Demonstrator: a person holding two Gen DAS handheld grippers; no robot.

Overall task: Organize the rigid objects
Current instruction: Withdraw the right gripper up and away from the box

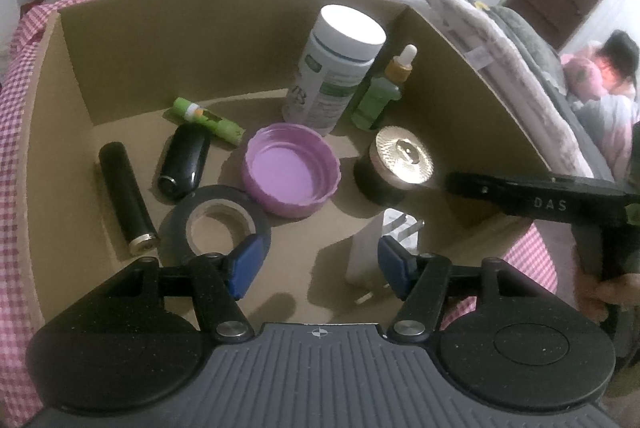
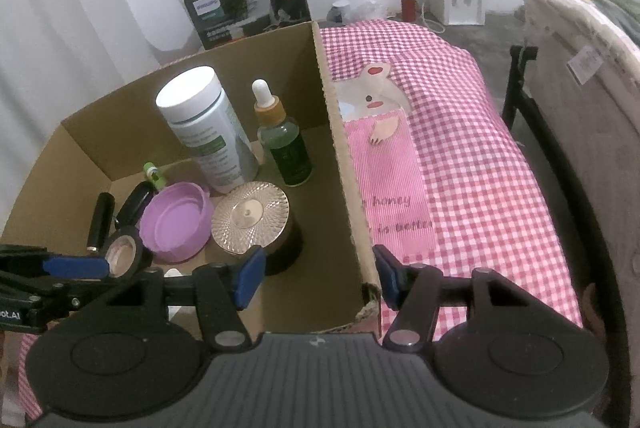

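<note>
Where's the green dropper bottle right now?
The green dropper bottle stands upright in the far right corner of the cardboard box, just right of the tall white bottle and behind the gold-lidded jar.

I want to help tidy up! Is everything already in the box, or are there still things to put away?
Mostly done, it seems. The cardboard box already holds the white bottle, dropper bottle, purple lid, gold-topped jar, tape roll, white plug and the dark tubes. The left gripper and right gripper are both open and carry nothing. No loose things show on the checked cloth.
</note>
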